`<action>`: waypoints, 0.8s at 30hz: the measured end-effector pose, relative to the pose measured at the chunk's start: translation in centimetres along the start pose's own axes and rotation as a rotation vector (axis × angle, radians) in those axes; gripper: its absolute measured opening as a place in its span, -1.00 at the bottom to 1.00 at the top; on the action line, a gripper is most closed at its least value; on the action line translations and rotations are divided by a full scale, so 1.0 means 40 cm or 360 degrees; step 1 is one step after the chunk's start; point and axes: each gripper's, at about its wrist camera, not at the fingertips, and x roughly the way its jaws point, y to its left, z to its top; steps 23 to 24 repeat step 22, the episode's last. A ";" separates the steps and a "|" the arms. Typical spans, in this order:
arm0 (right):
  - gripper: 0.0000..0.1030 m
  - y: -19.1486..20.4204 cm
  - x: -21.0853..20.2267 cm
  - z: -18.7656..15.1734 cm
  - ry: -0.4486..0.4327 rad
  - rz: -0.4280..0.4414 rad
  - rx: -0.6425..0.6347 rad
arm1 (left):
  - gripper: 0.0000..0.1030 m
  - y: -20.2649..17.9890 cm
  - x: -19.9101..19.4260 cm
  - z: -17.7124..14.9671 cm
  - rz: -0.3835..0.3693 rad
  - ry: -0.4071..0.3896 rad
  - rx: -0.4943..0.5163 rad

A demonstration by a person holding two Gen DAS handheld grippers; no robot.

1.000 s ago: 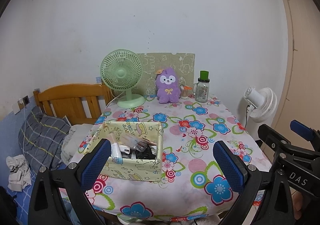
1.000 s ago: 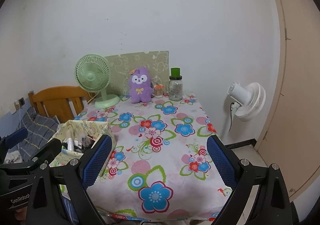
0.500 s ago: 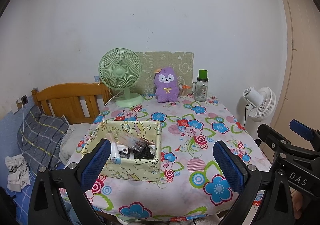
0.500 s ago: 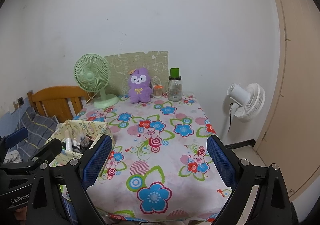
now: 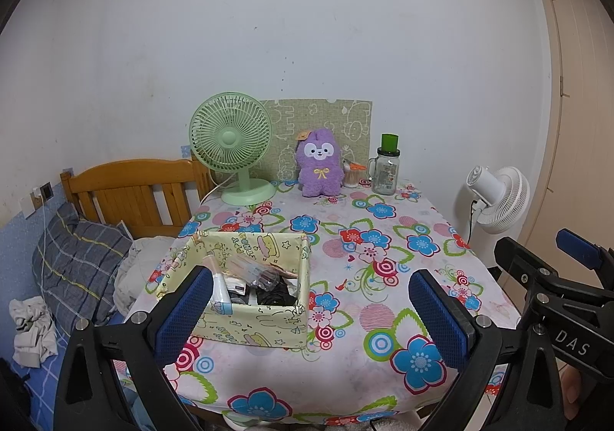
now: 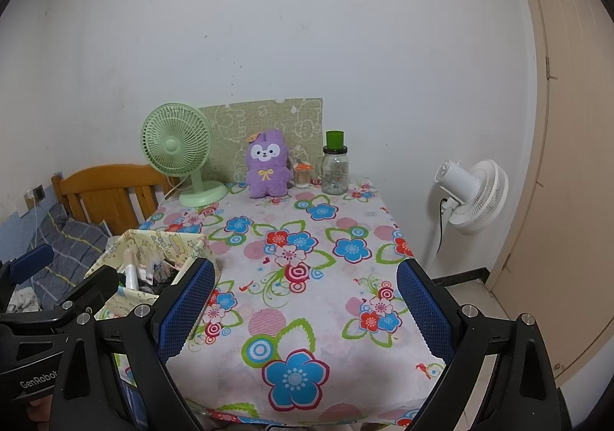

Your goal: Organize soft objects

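Gaping empty: both tools, left tool (image 5: 311, 310), right tool (image 6: 303, 310); fuzzy purple plush (image 5: 319, 168) upright.

Soft, even indoor light filled the room, with no hard glare on the pale wall (image 5: 345, 28). Faint shadows fell under the mint-green desk fan (image 5: 232, 147) and the fluffy purple plush toy (image 5: 319, 166). Both fisheye views bent straight lines strongly: the beige door frame (image 6: 537, 124) curved at the right edge, and black vignetting closed the corners. The flowered tablecloth (image 6: 307, 258) was sharp at centre; the blue-padded gripper fingers (image 5: 437, 312) up close looked slightly soft.
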 end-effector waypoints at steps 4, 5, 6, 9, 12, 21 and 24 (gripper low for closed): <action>0.89 0.000 0.001 -0.001 0.0002 0.0000 0.0001 | 1.00 0.000 0.000 0.000 0.0000 0.0001 0.0000; 0.89 0.000 0.000 0.000 0.0002 0.0000 0.0001 | 1.00 0.000 0.000 0.000 0.0000 0.0002 0.0001; 0.89 0.000 -0.001 0.000 0.0001 0.0001 0.0001 | 1.00 0.001 0.000 0.000 0.0000 0.0001 0.0001; 0.89 0.000 -0.001 0.000 0.0001 0.0000 0.0001 | 1.00 0.001 0.000 0.000 0.0000 0.0002 -0.0002; 0.89 0.000 0.000 0.000 0.0003 -0.0003 0.0001 | 1.00 0.002 -0.002 -0.001 0.0003 0.0003 0.0000; 0.89 0.000 -0.001 0.000 0.0005 0.0005 0.0007 | 1.00 0.005 -0.006 -0.001 0.0009 0.0001 -0.0001; 0.89 0.000 0.000 0.000 0.0006 0.0005 0.0007 | 1.00 0.006 -0.006 -0.001 0.0008 0.0000 0.0000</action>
